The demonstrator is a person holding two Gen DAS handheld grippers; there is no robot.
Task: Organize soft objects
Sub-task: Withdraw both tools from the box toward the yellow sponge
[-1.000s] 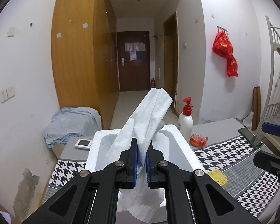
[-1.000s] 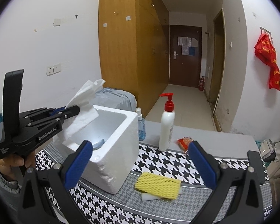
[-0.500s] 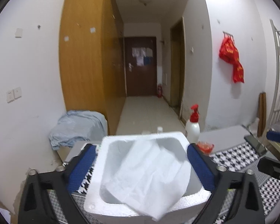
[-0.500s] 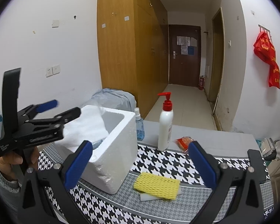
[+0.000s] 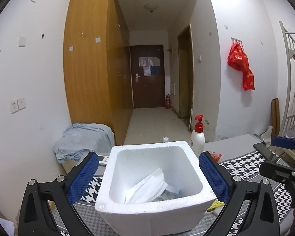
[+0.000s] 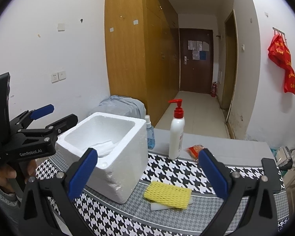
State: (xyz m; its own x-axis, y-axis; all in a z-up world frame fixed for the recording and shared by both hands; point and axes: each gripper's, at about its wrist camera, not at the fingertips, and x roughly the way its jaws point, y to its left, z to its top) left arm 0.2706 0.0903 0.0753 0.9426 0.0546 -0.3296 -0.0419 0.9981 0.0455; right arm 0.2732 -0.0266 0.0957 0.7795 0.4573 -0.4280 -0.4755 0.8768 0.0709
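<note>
Tissue [image 5: 147,186] in box [image 5: 155,212], sponge [image 6: 167,194] right.

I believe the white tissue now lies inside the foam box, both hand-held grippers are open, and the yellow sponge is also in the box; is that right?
Not quite: the yellow sponge lies on the checked cloth beside the foam box, not in it, as the right wrist view shows. The rest holds: the white tissue is inside the box, and the left hand-held gripper and right hand-held gripper are both open.

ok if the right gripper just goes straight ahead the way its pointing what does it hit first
Probably the yellow mesh sponge: it lies on the houndstooth cloth between the open fingers of the right gripper, low in its view. If its line runs higher, the white pump bottle comes next. Depth is hard to judge.
</note>
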